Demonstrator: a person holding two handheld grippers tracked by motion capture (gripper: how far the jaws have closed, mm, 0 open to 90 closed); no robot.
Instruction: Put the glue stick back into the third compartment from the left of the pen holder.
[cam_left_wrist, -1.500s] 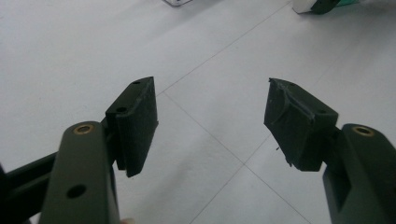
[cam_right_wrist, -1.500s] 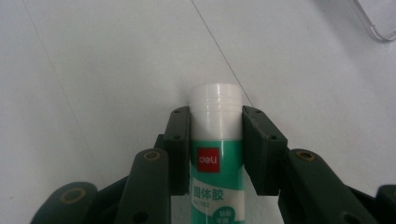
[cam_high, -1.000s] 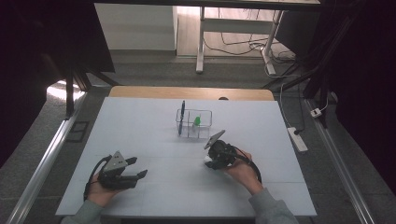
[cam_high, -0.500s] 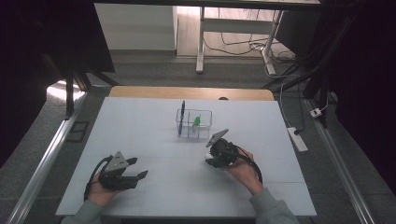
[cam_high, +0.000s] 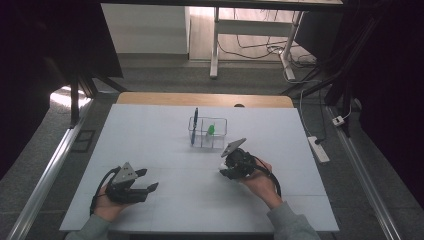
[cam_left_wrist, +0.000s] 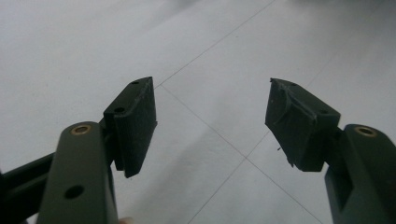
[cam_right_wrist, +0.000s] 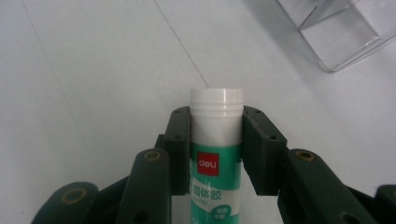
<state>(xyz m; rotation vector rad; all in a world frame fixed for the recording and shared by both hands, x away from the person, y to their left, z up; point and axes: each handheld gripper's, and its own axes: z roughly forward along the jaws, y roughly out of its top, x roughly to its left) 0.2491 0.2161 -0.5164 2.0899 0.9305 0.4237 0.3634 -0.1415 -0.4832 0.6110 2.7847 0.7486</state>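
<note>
Two grippers: my left gripper (cam_high: 148, 180) rests near-left on the table (cam_high: 165, 135), jaws apart around nothing. My right gripper (cam_right_wrist: 216, 140) clamps a glue stick (cam_right_wrist: 216, 140) near the clear box (cam_high: 208, 133), its white cap and long axis pointing away along the jaws; label reads "deli".

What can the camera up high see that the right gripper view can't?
The high view alone shows the pen standing in the clear organizer, a green thing inside it, and the open left tool. The right gripper view alone shows the glue stick's white cap and red label, clamped by the right tool. Both show the organizer and white table.
</note>
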